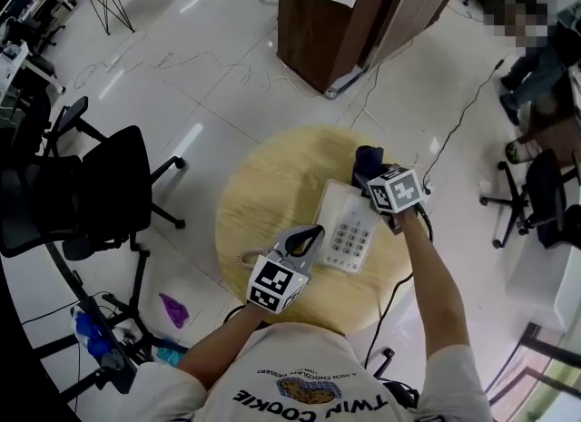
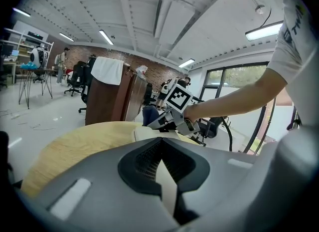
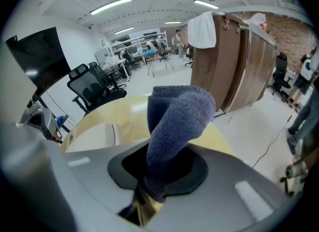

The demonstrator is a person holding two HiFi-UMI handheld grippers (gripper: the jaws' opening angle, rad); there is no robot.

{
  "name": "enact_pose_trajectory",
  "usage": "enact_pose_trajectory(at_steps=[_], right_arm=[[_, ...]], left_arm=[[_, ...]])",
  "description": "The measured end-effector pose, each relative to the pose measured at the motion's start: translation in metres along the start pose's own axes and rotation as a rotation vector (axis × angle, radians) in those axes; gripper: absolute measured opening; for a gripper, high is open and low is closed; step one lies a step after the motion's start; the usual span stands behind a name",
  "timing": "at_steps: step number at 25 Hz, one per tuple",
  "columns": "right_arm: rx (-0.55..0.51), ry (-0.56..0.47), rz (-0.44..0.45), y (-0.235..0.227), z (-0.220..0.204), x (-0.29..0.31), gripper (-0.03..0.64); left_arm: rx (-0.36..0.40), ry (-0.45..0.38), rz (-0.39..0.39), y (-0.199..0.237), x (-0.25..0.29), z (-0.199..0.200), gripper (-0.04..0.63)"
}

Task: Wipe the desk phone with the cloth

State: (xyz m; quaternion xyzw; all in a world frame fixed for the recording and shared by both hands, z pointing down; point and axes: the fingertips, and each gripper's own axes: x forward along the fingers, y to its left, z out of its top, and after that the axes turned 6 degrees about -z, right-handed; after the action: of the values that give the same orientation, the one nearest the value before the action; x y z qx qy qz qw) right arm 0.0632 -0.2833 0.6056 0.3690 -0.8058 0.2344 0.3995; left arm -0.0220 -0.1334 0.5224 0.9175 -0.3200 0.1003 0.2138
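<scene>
A white desk phone (image 1: 349,230) lies near the middle of the round wooden table (image 1: 272,184). My left gripper (image 1: 309,240) is shut with nothing between its jaws, and its tips sit at the phone's left edge. The left gripper view shows the closed jaws (image 2: 162,162) with the phone (image 2: 147,134) just beyond them. My right gripper (image 1: 367,181) is over the phone's far end, shut on a dark blue cloth (image 1: 369,157). In the right gripper view the cloth (image 3: 177,118) stands up out of the jaws (image 3: 155,178) and hides much of the table; the phone (image 3: 94,136) shows at the left.
A black cable (image 1: 399,289) runs off the table's near edge by my right arm. Black office chairs (image 1: 100,184) stand to the left, a wooden cabinet (image 1: 363,12) behind the table. A person (image 1: 536,66) sits at far right. A purple scrap (image 1: 172,309) lies on the floor.
</scene>
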Motion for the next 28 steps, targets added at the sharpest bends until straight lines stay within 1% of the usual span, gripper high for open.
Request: enact_pose_trajectory(at_steps=[5, 11, 15, 19, 23, 28], right_arm=[[-0.042, 0.032, 0.043, 0.017, 0.012, 0.012, 0.066], [-0.109, 0.078, 0.092, 0.032, 0.029, 0.023, 0.066], [-0.194, 0.119, 0.109, 0.047, 0.04, 0.032, 0.066], [-0.255, 0.159, 0.138, 0.064, 0.049, 0.041, 0.066], [-0.34, 0.2, 0.168, 0.085, 0.052, 0.05, 0.066], [-0.455, 0.282, 0.156, 0.104, 0.053, 0.055, 0.066]], left_arm=[[-0.012, 0.01, 0.001, 0.008, -0.006, -0.009, 0.006], [-0.043, -0.014, 0.001, 0.016, -0.01, -0.004, 0.006], [-0.053, -0.02, -0.015, 0.018, -0.015, -0.003, 0.006], [-0.056, -0.015, -0.005, 0.024, -0.024, -0.009, 0.006], [-0.07, -0.015, -0.012, 0.028, -0.03, -0.011, 0.006], [-0.073, -0.039, -0.021, 0.031, -0.04, -0.008, 0.006]])
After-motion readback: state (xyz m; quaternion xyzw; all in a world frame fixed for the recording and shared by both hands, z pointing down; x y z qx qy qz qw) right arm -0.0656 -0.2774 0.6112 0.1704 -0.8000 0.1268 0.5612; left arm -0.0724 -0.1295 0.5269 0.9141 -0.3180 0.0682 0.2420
